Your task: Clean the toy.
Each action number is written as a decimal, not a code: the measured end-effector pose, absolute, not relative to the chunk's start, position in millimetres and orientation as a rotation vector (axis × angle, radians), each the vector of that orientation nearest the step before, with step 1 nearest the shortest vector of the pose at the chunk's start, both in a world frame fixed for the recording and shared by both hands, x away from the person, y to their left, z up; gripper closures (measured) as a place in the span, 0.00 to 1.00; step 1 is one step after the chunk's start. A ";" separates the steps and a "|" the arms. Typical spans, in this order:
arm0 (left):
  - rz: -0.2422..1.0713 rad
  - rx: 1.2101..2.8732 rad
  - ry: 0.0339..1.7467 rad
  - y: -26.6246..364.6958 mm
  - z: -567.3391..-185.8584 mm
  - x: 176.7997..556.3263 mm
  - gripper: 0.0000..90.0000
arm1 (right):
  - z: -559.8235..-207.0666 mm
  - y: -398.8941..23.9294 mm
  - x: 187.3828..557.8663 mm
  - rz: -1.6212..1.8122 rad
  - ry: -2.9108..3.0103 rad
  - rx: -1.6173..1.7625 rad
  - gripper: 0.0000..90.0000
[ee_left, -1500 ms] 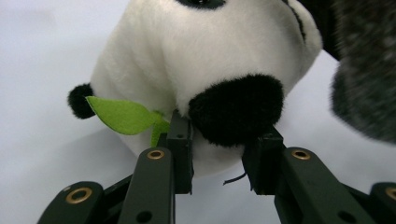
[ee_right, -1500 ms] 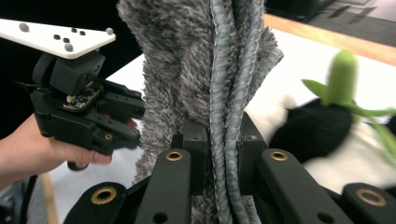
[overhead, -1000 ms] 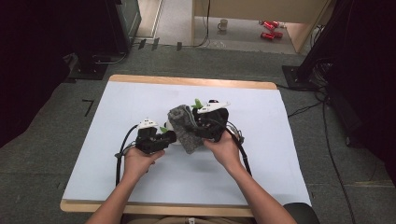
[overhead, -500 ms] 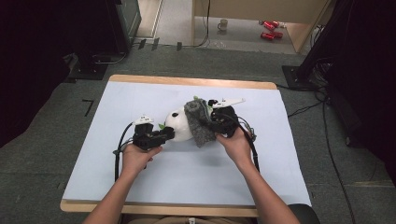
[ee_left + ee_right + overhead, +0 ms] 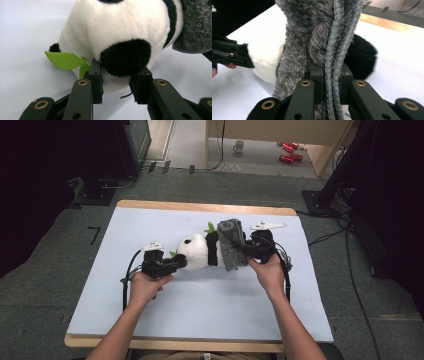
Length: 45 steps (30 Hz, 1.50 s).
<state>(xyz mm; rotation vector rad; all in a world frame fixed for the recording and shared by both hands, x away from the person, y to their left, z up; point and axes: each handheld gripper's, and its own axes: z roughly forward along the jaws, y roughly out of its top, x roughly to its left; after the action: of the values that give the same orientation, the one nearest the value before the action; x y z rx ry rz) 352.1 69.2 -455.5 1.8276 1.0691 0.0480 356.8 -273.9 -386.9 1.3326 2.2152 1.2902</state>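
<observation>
Your left gripper is nearly closed on the black ear of the one panda plush toy; in the left gripper view its pads press either side of that ear. Your right gripper is clamped tight on the corded edge of the one grey fleece cloth, with the hem running straight up between the jaws in the right gripper view.

The panda lies on its side near the middle of the surface, head toward your left hand, body toward your right hand. The cloth is draped over the panda's body at the end away from the head, touching it. Two green felt leaves are attached to the toy: one beside the ear, one at the far side.

The surface is a wooden table under a pale blue mat; a bare strip of wood shows along the far edge. Grey carpet surrounds it.

On the floor beyond stand one mug, contents not discernible, and two red items, too small to identify. Cables trail over the carpet at the right.
</observation>
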 end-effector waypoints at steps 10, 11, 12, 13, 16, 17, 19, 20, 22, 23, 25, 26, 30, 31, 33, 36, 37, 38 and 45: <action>0.016 1.812 1.084 71.6 -456.7 357.3 0.74 | -390.3 -300.7 353.1 1.249 2.129 1.417 0.89; 0.015 1.811 1.086 72.0 -456.8 357.7 0.74 | -391.4 -303.4 353.3 1.254 2.120 1.433 0.89; 0.013 1.808 1.088 72.1 -456.9 357.8 0.74 | -391.8 -306.2 353.2 1.265 2.111 1.457 0.89; 0.012 1.808 1.088 72.3 -456.9 357.7 0.74 | -391.4 -308.9 353.2 1.279 2.106 1.472 0.89; 0.008 1.802 1.083 72.8 -457.9 357.6 0.73 | -384.2 -312.3 350.8 1.370 2.103 1.482 0.89; 0.003 1.796 1.083 72.9 -458.4 357.7 0.73 | -378.9 -310.3 349.0 1.403 2.107 1.465 0.89; -0.002 1.791 1.082 73.2 -459.1 357.8 0.72 | -370.8 -304.5 346.1 1.439 2.123 1.425 0.89; 0.000 1.791 1.081 73.0 -459.1 357.6 0.72 | -366.5 -299.9 344.1 1.454 2.132 1.401 0.89; 0.007 1.792 1.081 72.4 -459.0 357.0 0.72 | -360.4 -289.5 340.7 1.471 2.155 1.354 0.89; 0.011 1.791 1.083 72.0 -458.9 356.5 0.72 | -358.8 -284.1 339.3 1.476 2.169 1.340 0.89; 0.013 1.794 1.085 71.6 -458.5 355.6 0.72 | -357.6 -273.7 337.4 1.473 2.200 1.307 0.89; 0.011 1.791 1.087 71.3 -458.6 355.0 0.72 | -357.8 -268.9 337.0 1.471 2.213 1.293 0.89; 0.011 1.777 1.087 70.3 -460.1 352.1 0.71 | -362.6 -252.3 339.0 1.459 2.264 1.270 0.89; 0.016 1.778 1.086 69.9 -460.4 351.1 0.71 | -364.7 -248.8 340.5 1.473 2.282 1.268 0.89; 0.026 1.775 1.084 69.2 -461.3 349.2 0.71 | -368.1 -241.1 342.8 1.501 2.312 1.270 0.89; 0.038 1.782 1.085 68.1 -460.9 347.0 0.71 | -371.0 -227.2 344.3 1.487 2.353 1.236 0.89; 0.045 1.785 1.085 67.5 -460.7 346.3 0.71 | -371.8 -222.6 344.5 1.485 2.366 1.222 0.89; 0.048 1.785 1.089 66.8 -460.5 345.2 0.71 | -372.4 -218.0 344.7 1.479 2.381 1.210 0.89; 0.073 1.781 1.101 62.5 -460.9 338.6 0.70 | -381.1 -185.6 344.9 1.442 2.467 1.135 0.89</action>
<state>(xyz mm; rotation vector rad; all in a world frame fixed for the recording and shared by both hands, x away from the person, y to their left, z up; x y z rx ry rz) 338.6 62.5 -460.9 1.7812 1.1005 0.0725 344.9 -185.6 -381.1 1.1353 2.4672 1.4421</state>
